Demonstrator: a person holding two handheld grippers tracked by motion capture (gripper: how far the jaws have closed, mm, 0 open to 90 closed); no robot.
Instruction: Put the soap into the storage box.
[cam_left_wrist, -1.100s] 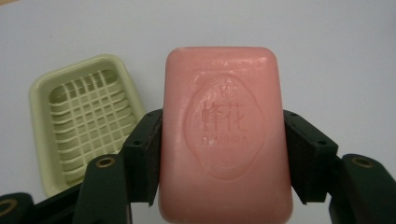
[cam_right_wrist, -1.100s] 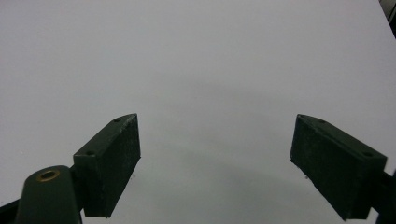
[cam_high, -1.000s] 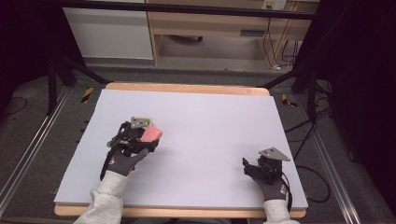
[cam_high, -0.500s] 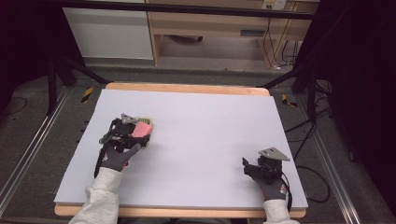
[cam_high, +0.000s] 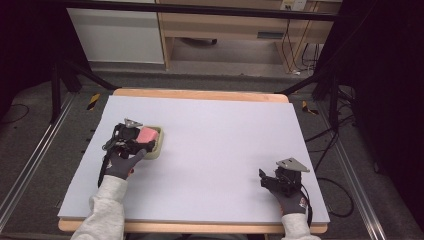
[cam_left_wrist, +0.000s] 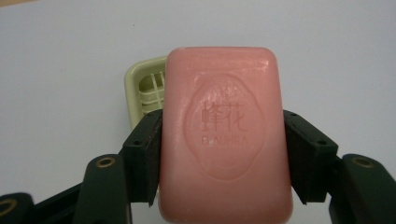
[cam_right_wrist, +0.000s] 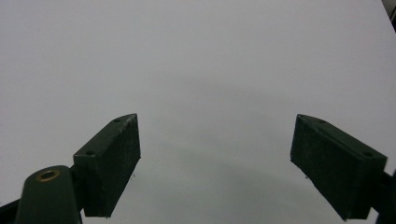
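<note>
I am watching the left gripper (cam_left_wrist: 223, 154) clamping a pink soap (cam_left_wrist: 224, 135) by its two long sides; both black pads are pressing flat against the bar. In the left gripper view the soap is facing the camera, and its embossed oval is carrying two raised Chinese characters with a line of Latin capitals under them. The capitals are reading roughly as "FLAUHRA", though the relief is too soft for me to be sure of every letter. A faint line of stamped text is running along the upper edge of the bar; I cannot read it.

Behind the soap a pale green dish (cam_left_wrist: 144, 91) with a slatted floor is sitting on the white table (cam_left_wrist: 60, 56), and the bar is covering most of it. In the high view the soap (cam_high: 146, 134) is hovering over the dish (cam_high: 156, 145) at the left middle of the table (cam_high: 225, 130), with the left gripper (cam_high: 141, 141) coming in from the near left side.

The right gripper (cam_high: 265, 176) is resting near the front right corner of the table, well apart from the soap. In the right gripper view its jaws are standing wide apart with nothing but bare white tabletop (cam_right_wrist: 201, 70) between them.
</note>
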